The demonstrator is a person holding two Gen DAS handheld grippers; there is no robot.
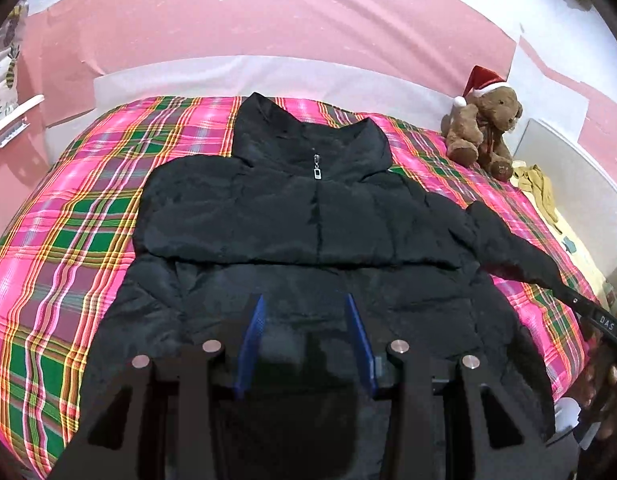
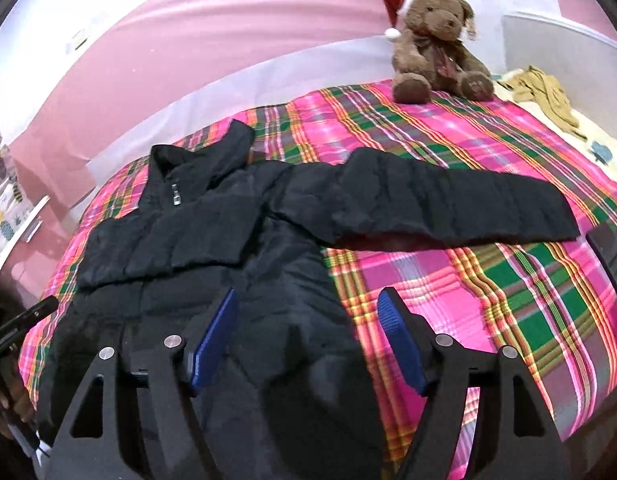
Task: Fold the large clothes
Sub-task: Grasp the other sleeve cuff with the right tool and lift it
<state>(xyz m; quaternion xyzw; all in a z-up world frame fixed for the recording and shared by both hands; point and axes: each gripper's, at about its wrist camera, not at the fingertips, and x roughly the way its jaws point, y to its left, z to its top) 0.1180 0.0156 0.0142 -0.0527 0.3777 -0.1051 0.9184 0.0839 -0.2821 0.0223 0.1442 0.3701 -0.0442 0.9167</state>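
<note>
— Since the next fold turns on that loose sleeve, where does it lie from each pair of tongs?

— On the bed (image 2: 508, 280), over its pink-and-green plaid cover, one black puffer jacket (image 1: 308, 216) lies flat, zipped front up, collar toward the far wall. Its one outstretched sleeve (image 2: 448, 212) runs crosswise, long axis from the shoulder out to the right, cuff near the bed's right edge. The other sleeve seems already laid across the chest, though I can't be sure.

— Which hand is nearer it?

— The right tongs (image 2: 308, 344), I'd judge. They hang over the jacket's right hem edge, sleeve ahead and to the right, apart from it. The left tongs (image 1: 304, 344) hover above the middle of the lower body, so the sleeve is well off to their right.

— Are they holding anything?

— No. The right tongs are spread wide with nothing between them. The left are about half spread above the dark cloth, pinching nothing that I can see.

— And the count?

— One jacket, two tongs, one teddy bear (image 2: 436, 44) in a Santa hat at the far corner, one crumpled yellowish cloth (image 2: 548, 92) beside it.
</note>
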